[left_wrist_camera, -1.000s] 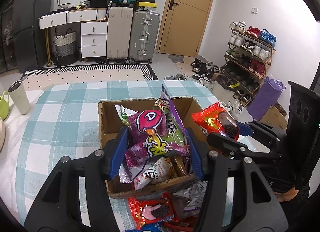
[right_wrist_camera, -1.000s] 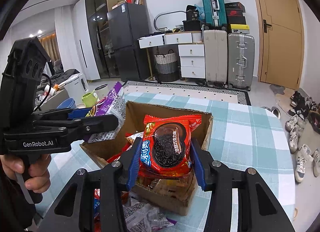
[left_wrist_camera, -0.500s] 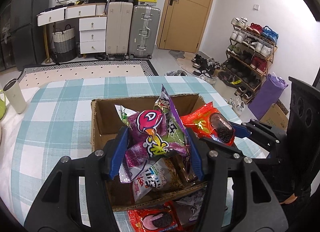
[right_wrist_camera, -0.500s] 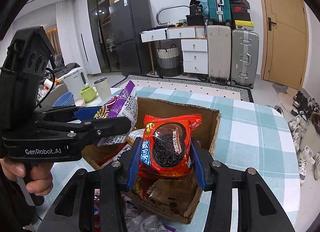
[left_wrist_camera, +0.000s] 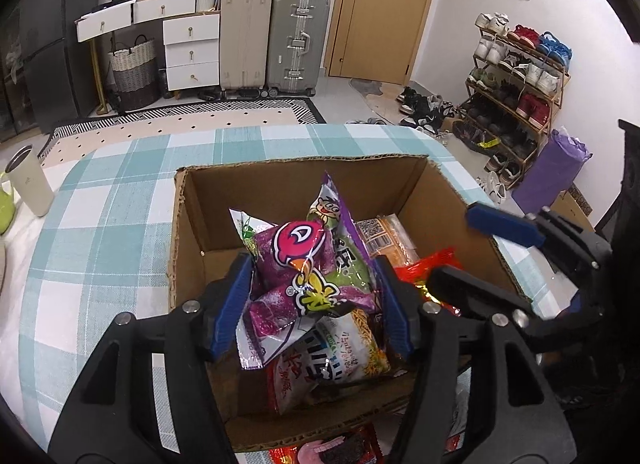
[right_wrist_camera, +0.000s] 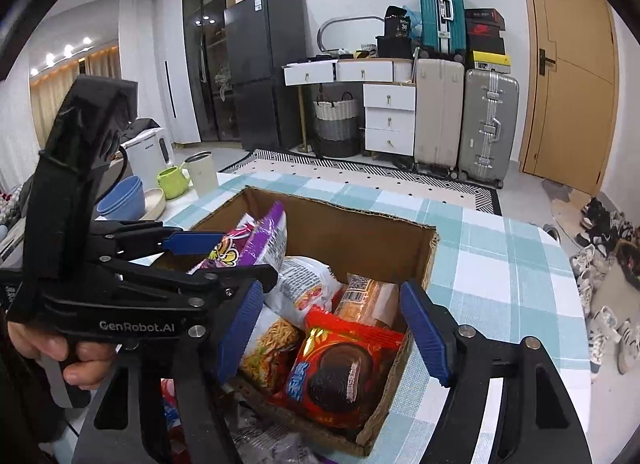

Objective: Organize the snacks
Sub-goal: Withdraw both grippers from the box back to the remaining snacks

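Purple snack bag (left_wrist_camera: 308,272) upright between left hand-held gripper (left_wrist_camera: 312,296) pads just loosening, low-centre over cardboard box (left_wrist_camera: 188,232); red cookie pack (right_wrist_camera: 340,368) dropped beneath wide-apart right hand-held gripper (right_wrist_camera: 336,328).

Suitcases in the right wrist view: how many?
3: a beige suitcase and a silver suitcase side by side left of the door, a teal suitcase above them. Clutter may hide more.
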A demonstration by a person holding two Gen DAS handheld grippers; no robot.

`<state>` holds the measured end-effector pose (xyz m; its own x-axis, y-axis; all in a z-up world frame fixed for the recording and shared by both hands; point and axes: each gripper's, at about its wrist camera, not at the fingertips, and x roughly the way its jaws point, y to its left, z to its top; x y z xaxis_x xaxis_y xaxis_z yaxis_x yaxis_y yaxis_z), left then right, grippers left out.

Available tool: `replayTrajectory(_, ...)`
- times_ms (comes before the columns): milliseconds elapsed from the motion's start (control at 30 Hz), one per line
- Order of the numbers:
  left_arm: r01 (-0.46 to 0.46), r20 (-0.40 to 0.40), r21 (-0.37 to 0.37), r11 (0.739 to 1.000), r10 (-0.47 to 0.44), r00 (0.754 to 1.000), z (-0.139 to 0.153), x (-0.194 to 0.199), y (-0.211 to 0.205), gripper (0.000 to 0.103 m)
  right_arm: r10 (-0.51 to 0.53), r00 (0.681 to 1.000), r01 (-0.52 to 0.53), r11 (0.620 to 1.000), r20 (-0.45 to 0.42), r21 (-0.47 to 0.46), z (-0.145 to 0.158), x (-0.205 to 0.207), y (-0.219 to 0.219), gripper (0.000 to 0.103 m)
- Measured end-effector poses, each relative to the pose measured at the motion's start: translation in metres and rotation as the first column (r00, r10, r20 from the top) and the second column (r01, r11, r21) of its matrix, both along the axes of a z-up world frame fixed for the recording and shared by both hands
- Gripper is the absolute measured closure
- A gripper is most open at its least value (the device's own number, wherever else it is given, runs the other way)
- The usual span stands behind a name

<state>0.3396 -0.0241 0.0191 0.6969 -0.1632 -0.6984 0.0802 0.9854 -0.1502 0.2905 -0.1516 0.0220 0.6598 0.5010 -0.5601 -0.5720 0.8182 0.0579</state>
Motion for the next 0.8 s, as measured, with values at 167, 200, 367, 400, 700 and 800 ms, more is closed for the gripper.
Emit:
replayTrajectory(167,0.002,0.019,-0.034,0.999,-0.002,1.0,0.007,-0.01,0.007,0.018,-0.071,0.997,0.07,0.997,0.021,0.038,0.009,-0.012,-0.02,0.003)
replayTrajectory(200,0.0,0.025,-0.031,1.0,0.0,1.0,0.009,-0.013,0.006,0.013,-0.087,0.996,0.087,0.995,0.014,0.046,0.01,-0.015,-0.025,0.001)
replayTrajectory(367,-0.017,0.052,-0.005,1.0,0.017,0.998,0.019,-0.036,0.006,0.001,-0.139,0.99,0.141,0.988,-0.036,0.061,0.009,-0.027,-0.041,0.001)
replayTrajectory(400,-0.016,0.054,-0.006,1.0,0.016,0.998,0.023,-0.045,0.007,0.001,-0.142,0.989,0.144,0.988,-0.044,0.063,0.008,-0.03,-0.043,0.001)
replayTrajectory(700,-0.035,0.063,-0.006,0.999,0.035,0.997,0.032,-0.102,0.016,0.001,-0.143,0.986,0.147,0.988,-0.088,0.043,-0.003,-0.072,-0.047,0.001)
replayTrajectory(800,-0.048,0.057,0.0,0.999,0.048,0.997,0.03,-0.125,0.019,0.001,-0.133,0.986,0.138,0.989,-0.1,0.045,-0.005,-0.087,-0.045,0.001)
